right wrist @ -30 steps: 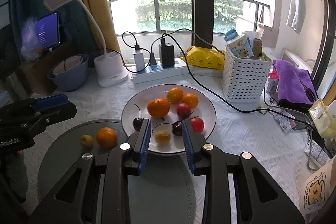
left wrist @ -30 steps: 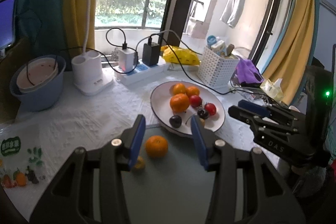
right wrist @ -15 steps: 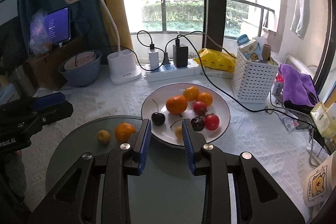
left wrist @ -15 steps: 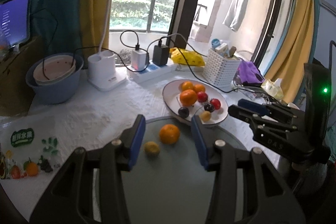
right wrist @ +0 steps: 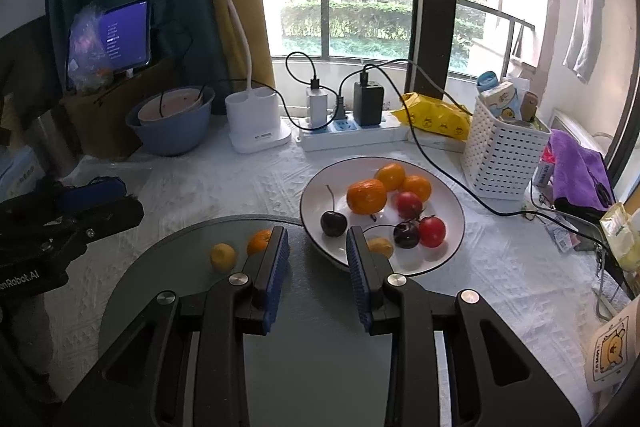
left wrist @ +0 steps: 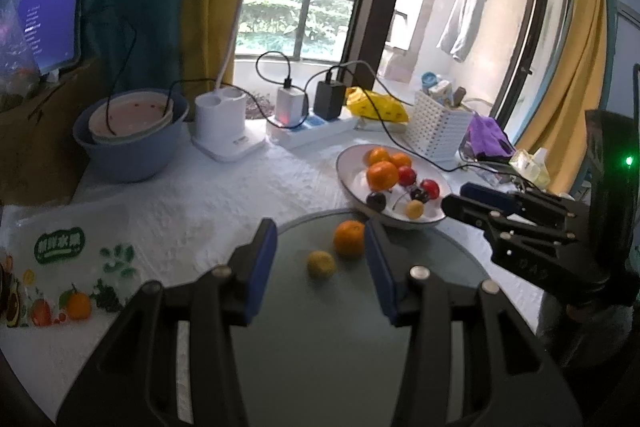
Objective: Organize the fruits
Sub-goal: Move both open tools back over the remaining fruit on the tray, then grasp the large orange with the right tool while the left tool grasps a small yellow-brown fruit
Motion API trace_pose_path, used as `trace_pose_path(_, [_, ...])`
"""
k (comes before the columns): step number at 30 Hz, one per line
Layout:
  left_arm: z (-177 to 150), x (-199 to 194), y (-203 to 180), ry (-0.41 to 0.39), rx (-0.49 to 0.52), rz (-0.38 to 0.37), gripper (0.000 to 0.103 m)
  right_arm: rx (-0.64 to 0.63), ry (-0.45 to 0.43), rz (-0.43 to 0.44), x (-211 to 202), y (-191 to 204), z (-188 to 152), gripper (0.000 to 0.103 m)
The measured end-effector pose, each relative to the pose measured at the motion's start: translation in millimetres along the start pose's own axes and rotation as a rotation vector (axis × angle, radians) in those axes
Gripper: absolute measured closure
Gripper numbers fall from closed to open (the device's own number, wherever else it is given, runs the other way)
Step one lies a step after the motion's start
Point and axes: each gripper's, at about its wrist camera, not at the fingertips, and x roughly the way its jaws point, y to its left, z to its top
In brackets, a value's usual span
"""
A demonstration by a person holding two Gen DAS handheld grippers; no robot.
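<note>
2 fruits lie on the round grey glass mat in the left wrist view: a small orange mandarin and a small yellow fruit just beside it. The left gripper is spread wide, holding nothing. The white round plate of fruit touches the mat's far edge.

In the right wrist view, the right gripper hangs over the mat, moderately open and empty, the plate just beyond.
</note>
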Motion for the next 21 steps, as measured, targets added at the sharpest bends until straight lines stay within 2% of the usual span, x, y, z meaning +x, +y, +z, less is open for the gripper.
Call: trace_pose_path(21, [-16.8, 23.6, 36.9, 0.062, -0.062, 0.045, 0.055, -0.020, 0.080, 0.052, 43.5, 23.0, -1.2, 0.071])
